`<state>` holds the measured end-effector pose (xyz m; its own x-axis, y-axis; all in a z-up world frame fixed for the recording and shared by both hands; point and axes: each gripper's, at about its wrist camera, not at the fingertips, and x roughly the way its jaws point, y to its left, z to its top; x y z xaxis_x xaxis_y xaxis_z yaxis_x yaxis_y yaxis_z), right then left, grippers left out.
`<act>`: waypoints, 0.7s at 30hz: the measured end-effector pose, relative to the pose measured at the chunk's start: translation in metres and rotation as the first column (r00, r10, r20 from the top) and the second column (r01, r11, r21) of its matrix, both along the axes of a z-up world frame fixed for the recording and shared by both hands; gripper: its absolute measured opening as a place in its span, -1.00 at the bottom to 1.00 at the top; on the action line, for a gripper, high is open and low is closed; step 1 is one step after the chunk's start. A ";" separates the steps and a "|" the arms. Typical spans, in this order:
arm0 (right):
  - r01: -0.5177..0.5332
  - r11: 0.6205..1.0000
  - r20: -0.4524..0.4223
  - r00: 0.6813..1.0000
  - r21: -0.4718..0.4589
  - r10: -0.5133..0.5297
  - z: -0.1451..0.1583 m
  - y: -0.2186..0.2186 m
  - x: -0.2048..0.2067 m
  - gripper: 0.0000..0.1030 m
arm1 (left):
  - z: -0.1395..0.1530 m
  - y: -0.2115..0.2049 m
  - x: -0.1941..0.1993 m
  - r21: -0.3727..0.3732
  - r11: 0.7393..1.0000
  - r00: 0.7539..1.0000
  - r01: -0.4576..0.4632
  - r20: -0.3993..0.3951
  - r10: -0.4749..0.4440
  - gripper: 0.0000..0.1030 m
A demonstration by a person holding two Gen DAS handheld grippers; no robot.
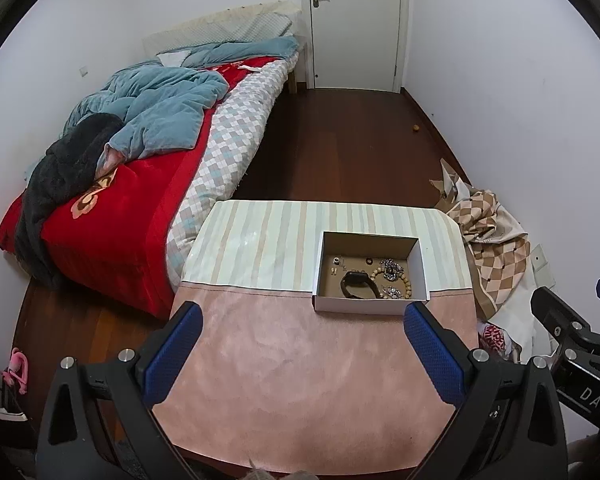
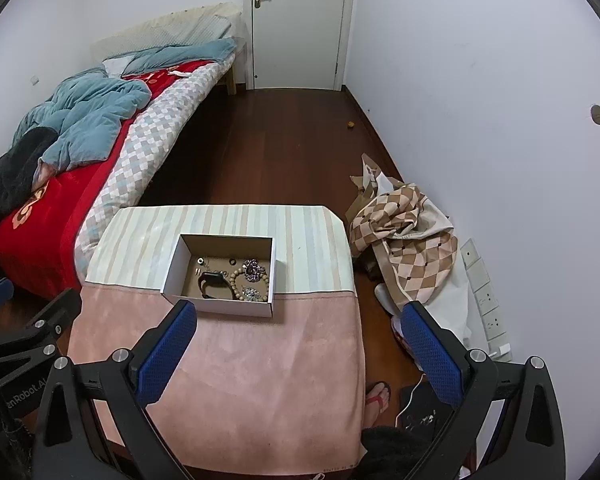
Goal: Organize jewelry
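A shallow cardboard box [image 1: 370, 307] [image 2: 220, 307] stands on the cloth-covered table [image 1: 260, 352] [image 2: 240, 360]. Inside it lie a black wristband [image 1: 358, 285] [image 2: 214, 285], a wooden bead bracelet [image 1: 406, 285] [image 2: 236, 280], sparkly dark and silver pieces [image 1: 390, 269] [image 2: 253, 270], a small ring [image 1: 368, 261] [image 2: 232, 261] and tiny studs [image 1: 335, 260] [image 2: 200, 261]. My left gripper [image 1: 302, 330] hovers open above the pink part of the cloth, just short of the box. My right gripper [image 2: 300, 328] is open too, near the table's right edge, with nothing between its fingers.
A bed [image 1: 140, 152] [image 2: 80, 140] with a red cover and blue quilt runs along the left. A checked cloth heap [image 1: 496, 240] [image 2: 404, 236] lies on the floor to the right, by a power strip [image 2: 486, 300]. A person's sandalled foot [image 2: 378, 396] is near the table.
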<state>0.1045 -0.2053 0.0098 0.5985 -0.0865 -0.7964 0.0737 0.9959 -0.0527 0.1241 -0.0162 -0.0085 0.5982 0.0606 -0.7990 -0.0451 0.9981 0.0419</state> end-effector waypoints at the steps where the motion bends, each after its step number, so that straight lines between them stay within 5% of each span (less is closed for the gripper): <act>1: -0.001 1.000 -0.001 1.000 0.000 0.001 0.000 0.000 0.000 1.00 | 0.000 0.000 0.000 0.000 1.000 1.000 -0.001 0.001 0.001 0.99; 21: -0.013 1.000 -0.020 1.000 0.004 0.013 -0.006 0.003 0.000 1.00 | -0.005 0.007 -0.003 0.007 1.000 1.000 -0.009 -0.009 0.009 0.99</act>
<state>0.1046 -0.2025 0.0038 0.5838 -0.0756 -0.8083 0.0594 0.9970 -0.0504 0.1207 -0.0091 -0.0133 0.5907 0.0710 -0.8038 -0.0533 0.9974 0.0490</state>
